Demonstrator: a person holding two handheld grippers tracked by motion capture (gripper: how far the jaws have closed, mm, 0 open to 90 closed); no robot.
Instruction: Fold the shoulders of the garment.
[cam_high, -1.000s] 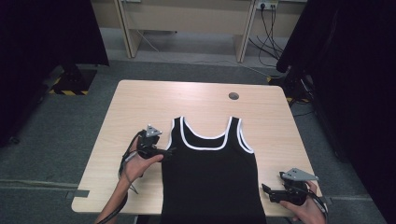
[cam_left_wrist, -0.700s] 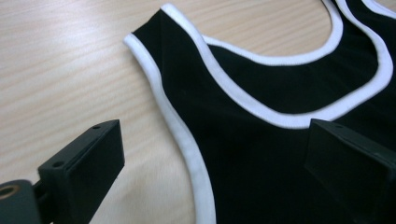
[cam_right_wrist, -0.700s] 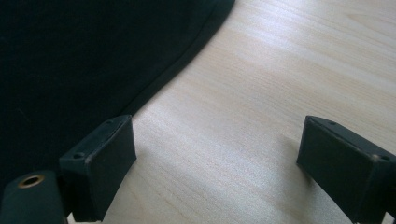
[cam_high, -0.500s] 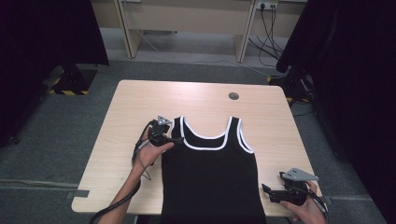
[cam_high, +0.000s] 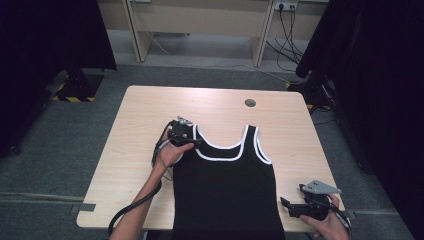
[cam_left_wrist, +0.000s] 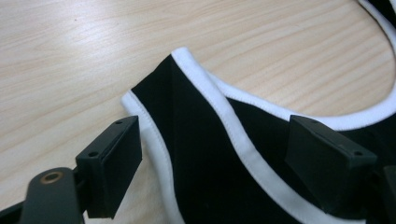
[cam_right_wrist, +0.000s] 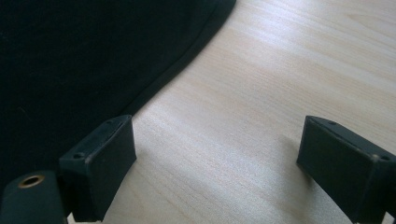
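A black tank top (cam_high: 225, 185) with white trim lies flat on the wooden table (cam_high: 140, 115), straps toward the far side. My left gripper (cam_high: 192, 141) is open at the top's left strap. In the left gripper view the strap (cam_left_wrist: 187, 102) lies between the wide-apart jaws of the left gripper (cam_left_wrist: 210, 154), and nothing is gripped. My right gripper (cam_high: 290, 206) is open near the table's front right corner, just right of the top's hem. The right gripper view has the right gripper (cam_right_wrist: 215, 163) over bare wood, with the black fabric edge (cam_right_wrist: 154, 93) beside its left jaw.
A round cable hole (cam_high: 250, 103) sits in the table's far right part. Black curtains (cam_high: 380, 75) hang on both sides. Desk legs and cables (cam_high: 285, 30) stand beyond the table. A cable (cam_high: 130, 210) trails from the left gripper off the front edge.
My left gripper has moved forward and to the right, from beside the top's left edge up to its left strap. The right gripper has stayed still.
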